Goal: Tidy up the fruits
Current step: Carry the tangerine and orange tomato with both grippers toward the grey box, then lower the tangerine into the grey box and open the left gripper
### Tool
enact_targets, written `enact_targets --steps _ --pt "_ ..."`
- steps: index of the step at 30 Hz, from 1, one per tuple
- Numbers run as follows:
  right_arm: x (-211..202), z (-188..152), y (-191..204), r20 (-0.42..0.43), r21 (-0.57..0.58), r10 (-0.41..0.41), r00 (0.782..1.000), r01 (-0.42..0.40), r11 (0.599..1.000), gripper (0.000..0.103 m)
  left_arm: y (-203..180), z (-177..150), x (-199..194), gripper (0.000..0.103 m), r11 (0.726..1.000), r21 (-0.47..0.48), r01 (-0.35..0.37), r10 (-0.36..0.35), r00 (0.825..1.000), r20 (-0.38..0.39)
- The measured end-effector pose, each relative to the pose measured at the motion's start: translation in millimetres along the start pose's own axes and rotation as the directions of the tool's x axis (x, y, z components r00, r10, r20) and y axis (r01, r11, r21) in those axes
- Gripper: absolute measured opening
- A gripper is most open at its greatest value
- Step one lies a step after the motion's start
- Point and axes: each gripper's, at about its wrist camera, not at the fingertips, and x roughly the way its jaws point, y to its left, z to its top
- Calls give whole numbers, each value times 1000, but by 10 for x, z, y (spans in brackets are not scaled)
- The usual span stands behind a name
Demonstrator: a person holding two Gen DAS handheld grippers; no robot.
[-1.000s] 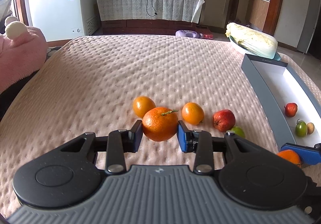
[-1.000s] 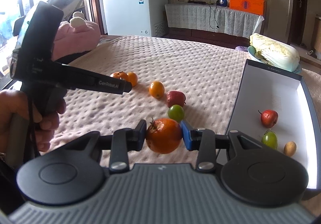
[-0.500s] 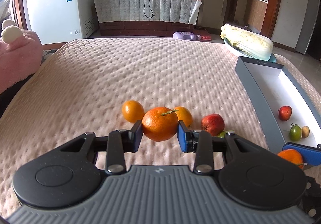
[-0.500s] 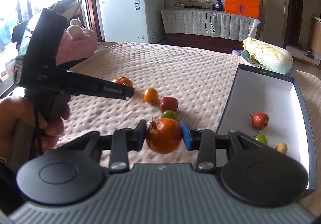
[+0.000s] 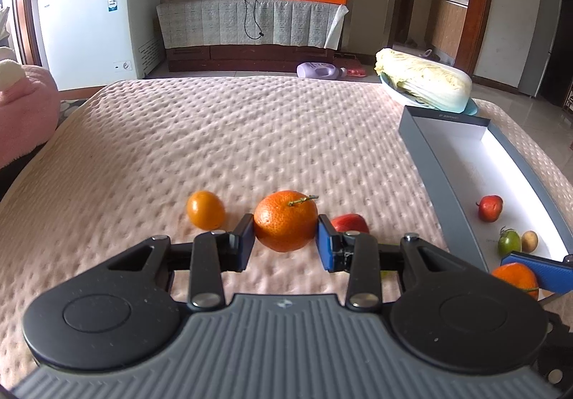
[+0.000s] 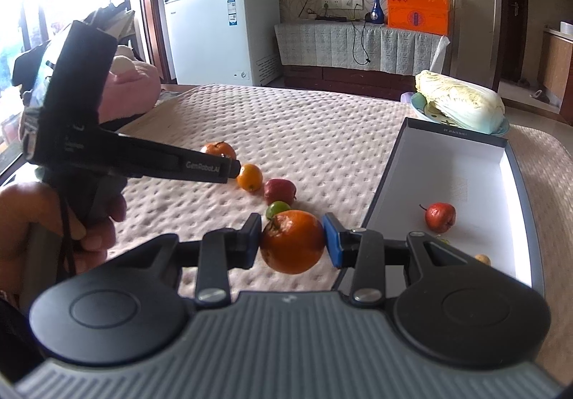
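Left wrist view: left gripper (image 5: 285, 242) with jaws pinching a stemmed orange (image 5: 285, 220) by its sides, held over the quilted bed (image 5: 250, 134). Beside it on the quilt, a small orange (image 5: 205, 209) to the left and a red apple (image 5: 349, 222) just behind the right jaw. Wide bare quilt ahead, up to the far edge. Along the right edge, a grey box (image 5: 435, 162) holding a red fruit (image 5: 490, 208), a green fruit (image 5: 509, 242) and a small brown one (image 5: 529, 241). Cabbage (image 5: 422, 84) past the box's far wall.

Right wrist view: right gripper (image 6: 292, 242) with jaws clamped on an orange (image 6: 292, 241), poised just beside the box's near left wall (image 6: 379, 198). White floor of the box mostly free. Green fruit (image 6: 277, 208) just behind the held orange.
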Motion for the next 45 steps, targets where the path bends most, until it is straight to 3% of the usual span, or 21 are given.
enact_targets --steps 45 --pt "-391 -95 -388 20 41 -53 998 52 998 40 -823 45 70 42 993 74 91 -92 996 11"
